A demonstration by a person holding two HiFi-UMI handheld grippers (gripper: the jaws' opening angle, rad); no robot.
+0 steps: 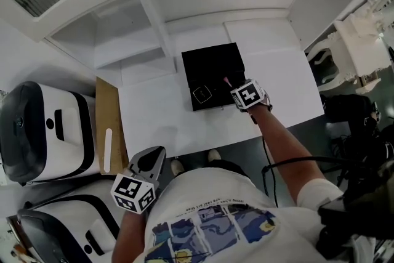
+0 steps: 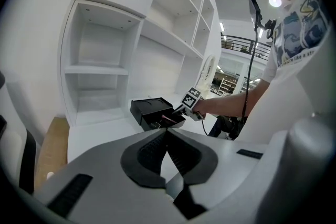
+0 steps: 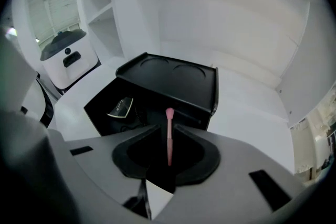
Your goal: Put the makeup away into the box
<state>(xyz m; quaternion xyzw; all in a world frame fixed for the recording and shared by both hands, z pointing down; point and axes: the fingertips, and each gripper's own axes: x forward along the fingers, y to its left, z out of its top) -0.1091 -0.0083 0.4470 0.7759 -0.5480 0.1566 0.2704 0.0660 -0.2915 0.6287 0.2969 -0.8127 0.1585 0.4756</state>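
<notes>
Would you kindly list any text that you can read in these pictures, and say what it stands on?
Nothing can be read for sure.
T-shirt: print above the picture, too small to read.
Compact in the box: script logo, too blurred to read.
Marker cubes: square patterns only, no words.

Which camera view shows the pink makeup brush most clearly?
The right gripper view: the pink brush stands there at full length between the right gripper's jaws, over the black box. The head view shows only its pink tip; in the left gripper view it is too small to tell.
</notes>
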